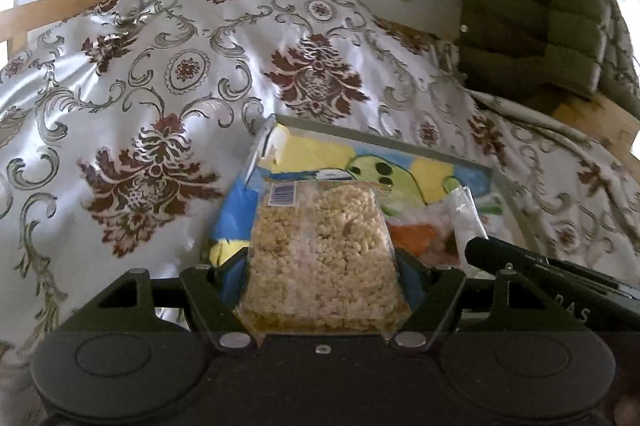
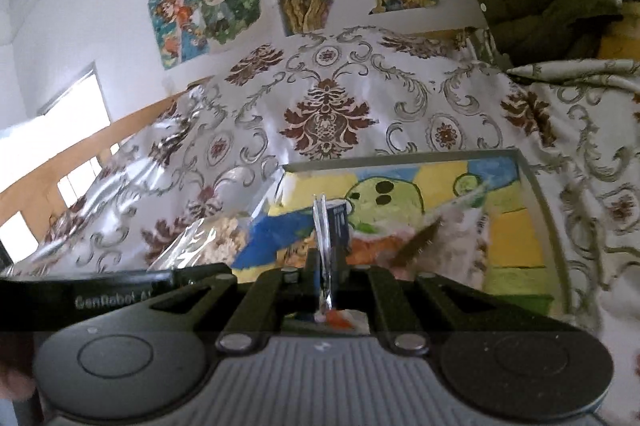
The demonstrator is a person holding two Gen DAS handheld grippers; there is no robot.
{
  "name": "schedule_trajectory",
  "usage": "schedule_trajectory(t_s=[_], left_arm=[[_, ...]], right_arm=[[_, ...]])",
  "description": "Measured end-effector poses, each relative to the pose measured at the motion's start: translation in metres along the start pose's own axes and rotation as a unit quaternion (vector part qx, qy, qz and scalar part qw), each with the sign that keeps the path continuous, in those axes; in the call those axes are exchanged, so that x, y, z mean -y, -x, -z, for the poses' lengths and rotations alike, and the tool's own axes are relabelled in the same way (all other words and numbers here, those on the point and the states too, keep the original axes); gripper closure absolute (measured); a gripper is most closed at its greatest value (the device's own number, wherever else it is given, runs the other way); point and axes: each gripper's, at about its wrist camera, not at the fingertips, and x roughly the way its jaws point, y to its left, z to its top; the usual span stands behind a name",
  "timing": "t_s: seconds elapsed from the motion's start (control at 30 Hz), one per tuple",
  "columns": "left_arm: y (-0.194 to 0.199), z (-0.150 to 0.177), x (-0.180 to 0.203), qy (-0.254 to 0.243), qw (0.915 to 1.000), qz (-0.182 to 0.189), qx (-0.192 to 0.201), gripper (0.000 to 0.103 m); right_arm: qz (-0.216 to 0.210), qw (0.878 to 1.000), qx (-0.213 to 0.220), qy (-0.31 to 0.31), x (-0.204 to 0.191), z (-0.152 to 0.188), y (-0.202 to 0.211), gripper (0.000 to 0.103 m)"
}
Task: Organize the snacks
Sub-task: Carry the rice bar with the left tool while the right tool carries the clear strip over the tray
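A clear packet of puffed-rice cake (image 1: 320,250) with a barcode label sits between the fingers of my left gripper (image 1: 320,260), which is shut on its sides. It hangs over the left part of a shallow tray (image 1: 380,131) whose floor is painted with a green cartoon figure. My right gripper (image 2: 325,262) is shut on the thin silver sealed edge of a dark blue snack packet (image 2: 340,226), above the same tray (image 2: 400,158). A white and orange packet (image 2: 452,226) lies in the tray's right half. The rice packet (image 2: 216,238) also shows at the left of the right wrist view.
The tray rests on a shiny white cloth with maroon and grey ornaments (image 1: 160,85). A green quilted jacket (image 1: 540,5) hangs at the back right. Colourful posters (image 2: 208,1) cover the wall behind, and a wooden rail (image 2: 80,153) runs along the left.
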Motion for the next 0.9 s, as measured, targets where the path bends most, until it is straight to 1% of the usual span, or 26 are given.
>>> schedule_trajectory(t_s=[0.1,0.2,0.27,0.37,0.47,0.53,0.67,0.9], left_arm=[[-0.021,-0.006,-0.003,0.007,0.9999,-0.002,0.008,0.028],[-0.035,-0.007,-0.005,0.006,0.9998,0.002,0.018,0.028],[-0.044,-0.008,-0.006,0.01,0.9998,0.0,0.019,0.028],[-0.055,-0.008,-0.006,0.012,0.9996,0.001,0.026,0.028],[-0.065,-0.005,-0.001,-0.013,0.9995,-0.017,0.022,0.028],[-0.067,-0.002,0.0,-0.017,0.9995,-0.019,0.02,0.028],[-0.073,0.002,-0.003,0.002,0.9999,-0.004,0.011,0.028],[-0.08,0.009,-0.003,0.005,1.0,-0.003,-0.002,0.027]], right_arm=[[0.007,1.0,-0.003,-0.011,0.004,-0.001,-0.024,0.098],[0.01,1.0,-0.007,-0.024,0.01,0.0,-0.04,0.098],[0.012,1.0,-0.011,-0.027,0.013,0.002,-0.048,0.098],[0.02,0.999,-0.016,-0.028,0.016,0.006,-0.056,0.098],[0.028,0.999,-0.019,-0.035,0.022,0.008,-0.06,0.098],[0.031,0.999,-0.019,-0.038,0.025,0.008,-0.062,0.098],[0.036,0.998,-0.023,-0.035,0.027,0.011,-0.064,0.098],[0.042,0.998,-0.027,-0.027,0.025,0.012,-0.065,0.097]])
